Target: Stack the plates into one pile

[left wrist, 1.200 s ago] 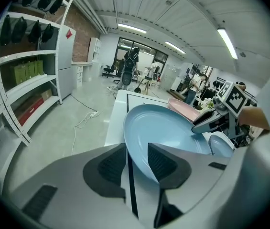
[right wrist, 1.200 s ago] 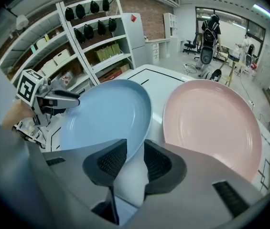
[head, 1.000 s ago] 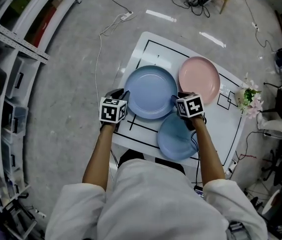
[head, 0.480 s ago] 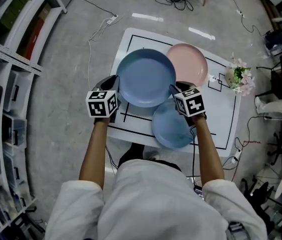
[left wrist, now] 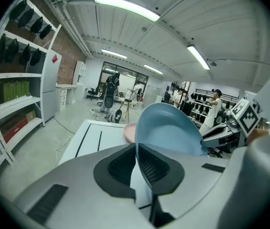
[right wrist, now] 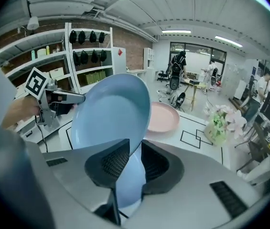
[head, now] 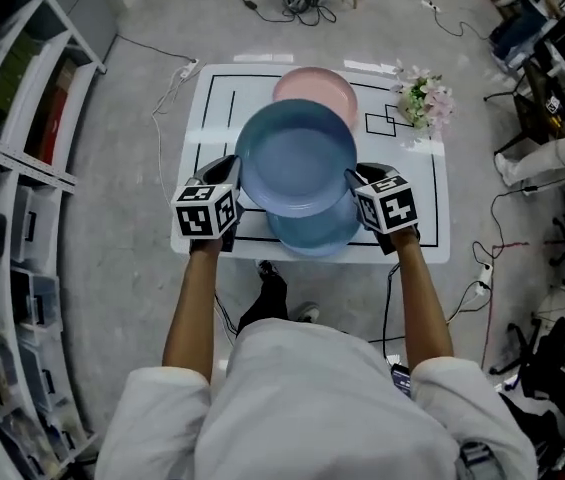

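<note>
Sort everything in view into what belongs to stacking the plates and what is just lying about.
For the job: blue plate held up by the left hand-held gripper and right hand-held gripper, whose jaws have just been closing on its rim; second blue plate on the white table; pink plate behind.
Lying about: flower bunch; shelving; floor cables.

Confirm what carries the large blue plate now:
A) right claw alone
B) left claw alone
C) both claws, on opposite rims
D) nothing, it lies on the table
C: the left claw and right claw, whose jaws have just been closing, each clamp a rim of the large blue plate, held above the lower blue plate and the table.
</note>
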The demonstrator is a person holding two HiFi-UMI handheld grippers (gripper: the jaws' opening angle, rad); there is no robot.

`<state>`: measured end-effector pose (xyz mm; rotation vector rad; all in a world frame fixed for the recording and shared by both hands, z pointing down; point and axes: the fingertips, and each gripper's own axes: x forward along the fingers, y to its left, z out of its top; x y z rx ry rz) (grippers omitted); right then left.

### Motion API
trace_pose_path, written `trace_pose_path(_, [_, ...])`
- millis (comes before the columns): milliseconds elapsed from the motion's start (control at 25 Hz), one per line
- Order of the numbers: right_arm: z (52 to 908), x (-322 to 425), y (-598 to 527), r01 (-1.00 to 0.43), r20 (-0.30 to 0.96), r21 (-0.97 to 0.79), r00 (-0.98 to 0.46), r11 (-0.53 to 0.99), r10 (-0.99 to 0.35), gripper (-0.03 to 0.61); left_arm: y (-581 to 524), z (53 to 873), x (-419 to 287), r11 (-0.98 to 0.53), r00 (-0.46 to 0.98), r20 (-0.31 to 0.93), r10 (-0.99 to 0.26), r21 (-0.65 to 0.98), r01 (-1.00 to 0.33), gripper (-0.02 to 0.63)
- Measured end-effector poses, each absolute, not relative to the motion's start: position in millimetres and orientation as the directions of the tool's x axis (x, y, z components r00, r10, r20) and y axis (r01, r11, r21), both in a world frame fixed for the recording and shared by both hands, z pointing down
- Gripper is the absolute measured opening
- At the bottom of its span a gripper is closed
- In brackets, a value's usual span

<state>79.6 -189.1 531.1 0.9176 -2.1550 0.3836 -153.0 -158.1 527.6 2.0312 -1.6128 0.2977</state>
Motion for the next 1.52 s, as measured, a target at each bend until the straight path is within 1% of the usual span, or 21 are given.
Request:
trace_pose_path(200, [553, 126, -151, -0.746, 0.776, 0.019, -0.409, 0.666, -0.480, 0.095, -132, 555, -108, -0.184, 0.323, 0.545, -0.774, 0.294, -0.938, 0.033])
trace_pose_path(440, [602, 153, -126, -0.765, 0.839, -0.011, -0.357, 0.644, -0.410, 0.094, -108, 609, -81, -0.199, 0.369, 0.645, -0.669, 0.323, -0.925, 0.034])
trace_pose_path(600, [623, 160, -128, -0.777, 0.860, 0.001, -0.321, 0.629, -0.397, 0.098, -110, 626, -73, -0.213, 0.391, 0.665, -0.636, 0.336, -0.918, 0.037])
trace_pose_path(800, [637, 159, -138, -0.763, 0.873, 0.057, -0.275, 0.643, -0.403, 0.106, -119, 643, -72, -0.273, 0.371, 0.733, -0.569, 0.258, -0.927, 0.044])
trace_pose_path(920, [640, 162, -144, -0.767, 0.865, 0.063, -0.278, 0.639, -0.418, 0.106, -117, 653, -70, -0.306, 0.396, 0.751, -0.528, 0.267, -0.914, 0.049])
trace_pose_path(1040, [637, 169, -148, -0.779, 0.853, 0.045, -0.296, 0.625, -0.431, 0.124, -119, 654, -70, -0.328, 0.418, 0.741, -0.525, 0.277, -0.903, 0.072])
trace_pose_path(1160, [631, 175, -157, -0.800, 0.830, 0.019, -0.322, 0.600, -0.455, 0.123, -126, 646, -73, -0.346, 0.457, 0.701, -0.547, 0.307, -0.886, 0.116])
trace_pose_path(1360, [616, 170, -203, -0.834, 0.779, -0.057, -0.380, 0.548, -0.498, 0.126, -172, 622, -96, -0.314, 0.456, 0.633, -0.626, 0.331, -0.890, 0.129])
trace_pose_path(1520, [607, 158, -248, -0.850, 0.747, -0.120, -0.417, 0.513, -0.517, 0.152, -225, 611, -121, -0.261, 0.438, 0.598, -0.671, 0.362, -0.895, 0.145])
